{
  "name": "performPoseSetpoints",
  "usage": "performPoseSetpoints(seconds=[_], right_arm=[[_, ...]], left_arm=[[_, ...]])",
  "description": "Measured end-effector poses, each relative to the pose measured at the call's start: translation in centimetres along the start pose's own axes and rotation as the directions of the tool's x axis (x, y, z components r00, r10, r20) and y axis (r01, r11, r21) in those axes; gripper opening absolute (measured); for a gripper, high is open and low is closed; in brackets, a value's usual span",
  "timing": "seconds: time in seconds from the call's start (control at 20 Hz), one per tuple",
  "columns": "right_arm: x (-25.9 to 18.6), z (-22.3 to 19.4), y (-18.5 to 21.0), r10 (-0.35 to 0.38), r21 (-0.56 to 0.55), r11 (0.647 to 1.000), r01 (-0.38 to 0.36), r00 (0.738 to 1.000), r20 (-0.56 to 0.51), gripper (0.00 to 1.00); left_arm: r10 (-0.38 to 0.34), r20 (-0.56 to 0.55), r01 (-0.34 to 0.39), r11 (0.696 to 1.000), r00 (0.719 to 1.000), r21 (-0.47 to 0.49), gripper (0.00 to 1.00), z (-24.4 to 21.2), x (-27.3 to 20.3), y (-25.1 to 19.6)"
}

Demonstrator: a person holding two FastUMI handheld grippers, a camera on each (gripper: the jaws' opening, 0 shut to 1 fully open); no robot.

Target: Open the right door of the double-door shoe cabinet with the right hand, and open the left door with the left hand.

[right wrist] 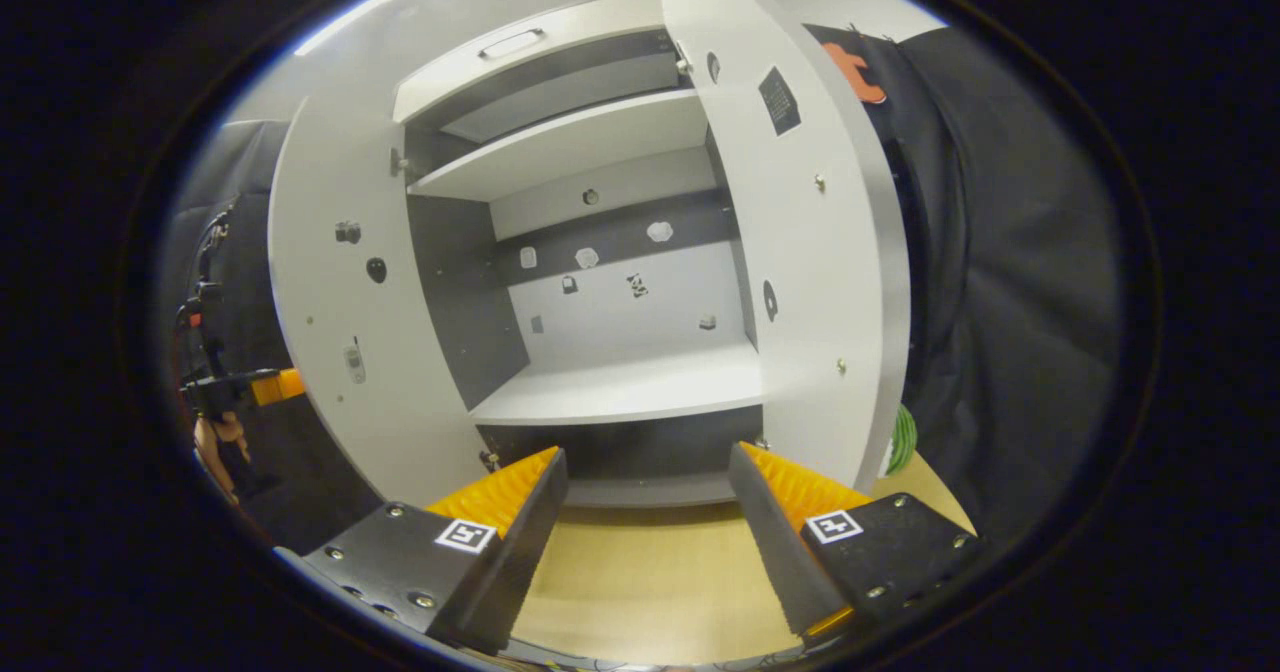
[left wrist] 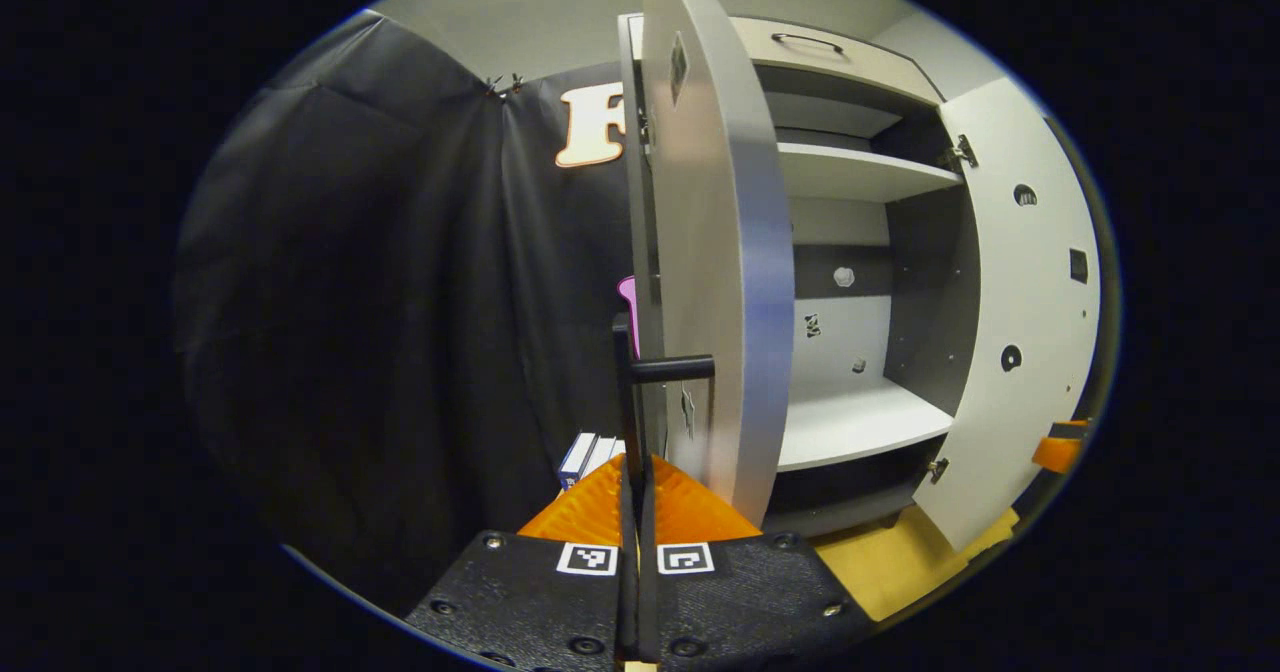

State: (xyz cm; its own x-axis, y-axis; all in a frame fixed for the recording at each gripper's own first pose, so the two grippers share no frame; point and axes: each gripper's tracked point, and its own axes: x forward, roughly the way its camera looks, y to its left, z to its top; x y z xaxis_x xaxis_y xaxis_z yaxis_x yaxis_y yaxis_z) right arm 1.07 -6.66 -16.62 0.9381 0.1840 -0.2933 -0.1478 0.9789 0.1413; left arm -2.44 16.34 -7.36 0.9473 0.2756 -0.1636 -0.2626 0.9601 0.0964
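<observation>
Nearest the left camera, the left hand-held gripper (left wrist: 636, 512) is clamped on the left door's black handle (left wrist: 630, 392); the right hand-held gripper (right wrist: 648, 497) gapes wide, holding nothing; beyond, left door (left wrist: 715, 252) and right door (right wrist: 810, 232) stand open on the shoe cabinet (right wrist: 620, 382).

Shoe cabinet (right wrist: 600, 392): smooth matt laminate, pale panels w/ darker matt strips. Left door (left wrist: 720, 252): slight sheen on edge. Door handle (left wrist: 640, 372): matt bar, prob. metal. Floor (right wrist: 650, 572): matt, wood-look board. Booth wall (left wrist: 400, 302): matt cloth, creased.
</observation>
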Motion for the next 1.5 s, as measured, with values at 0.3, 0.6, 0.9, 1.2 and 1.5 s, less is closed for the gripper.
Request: performPoseSetpoints(seconds=[0.3,0.6,0.9,1.2,1.5], right_arm=[[0.7,0.1,0.5,0.012,-0.004,1.0,-0.012,1.0,-0.003,0.97],[1.2,0.2,1.3,0.02,-0.009,1.0,-0.021,1.0,-0.005,0.97],[1.6,0.2,2.1,0.029,-0.018,0.999,-0.029,1.0,-0.006,0.97],[2.1,0.3,2.7,0.041,-0.026,0.999,-0.042,0.999,-0.012,0.97],[2.7,-0.1,3.4,0.066,-0.031,0.997,-0.067,0.997,-0.027,0.97]], left_arm=[[-0.02,0.008,0.02,1.0,1.0,0.0,0.01,0.1,0.1,0.5],[-0.047,0.011,0.047,0.999,0.999,-0.007,0.01,0.0,0.2,1.2],[-0.072,0.027,0.073,0.997,0.997,-0.032,0.01,0.0,0.4,1.9],[-0.106,0.043,0.108,0.992,0.993,-0.058,0.02,0.0,0.4,2.6],[-0.086,0.039,0.089,0.994,0.996,-0.062,0.29,-0.2,0.2,3.7]])
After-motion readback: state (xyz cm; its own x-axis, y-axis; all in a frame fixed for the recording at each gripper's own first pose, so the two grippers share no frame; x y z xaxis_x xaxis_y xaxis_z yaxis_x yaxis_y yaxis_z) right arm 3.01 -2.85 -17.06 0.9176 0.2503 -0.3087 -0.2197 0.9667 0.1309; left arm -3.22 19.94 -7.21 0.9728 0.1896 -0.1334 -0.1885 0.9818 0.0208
